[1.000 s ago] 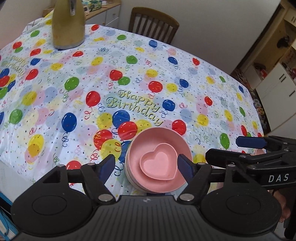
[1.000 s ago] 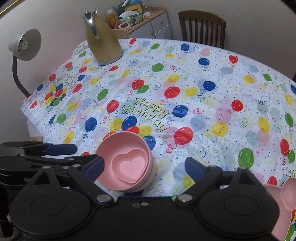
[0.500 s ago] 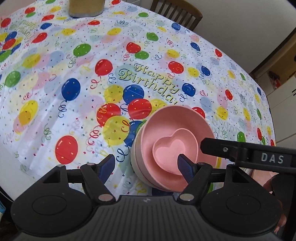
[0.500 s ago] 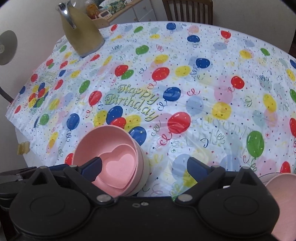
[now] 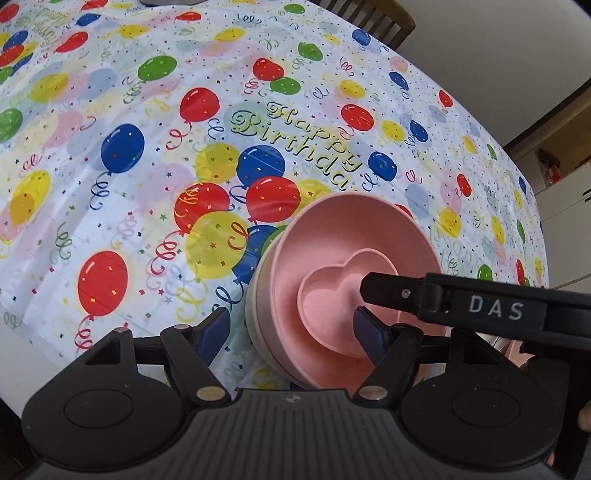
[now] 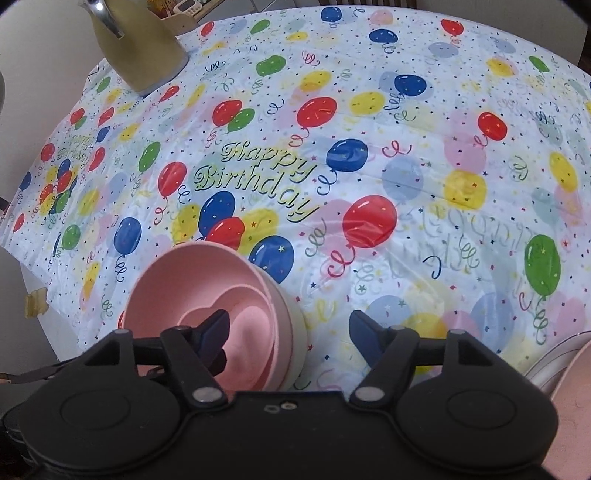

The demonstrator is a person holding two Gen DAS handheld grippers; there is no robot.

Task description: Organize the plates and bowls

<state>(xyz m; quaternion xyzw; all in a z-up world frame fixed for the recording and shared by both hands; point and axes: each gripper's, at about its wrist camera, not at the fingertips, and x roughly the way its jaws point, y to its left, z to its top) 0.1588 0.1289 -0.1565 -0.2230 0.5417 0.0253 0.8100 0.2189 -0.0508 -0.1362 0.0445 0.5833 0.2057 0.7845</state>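
Note:
A stack of round pink bowls (image 5: 332, 236) stands near the table's front edge, with a small pink heart-shaped dish (image 5: 332, 295) nested inside. My left gripper (image 5: 291, 332) is open, its jaws straddling the stack's left wall, one finger outside and one over the heart dish. My right gripper (image 6: 290, 332) is open and straddles the stack's right wall (image 6: 291, 325); its left finger sits over the heart dish (image 6: 247, 332). The right gripper's arm crosses the left wrist view (image 5: 461, 306).
A balloon-print "Happy Birthday" tablecloth (image 6: 369, 155) covers the table. A yellow kettle (image 6: 140, 44) stands at the far left. More pink dishes (image 6: 569, 387) show at the right edge. A wooden chair (image 5: 373, 18) stands beyond the table.
Both grippers have moved forward and down toward the bowl stack, which now fills more of each view. Each gripper's jaws have come to straddle a wall of the stack.

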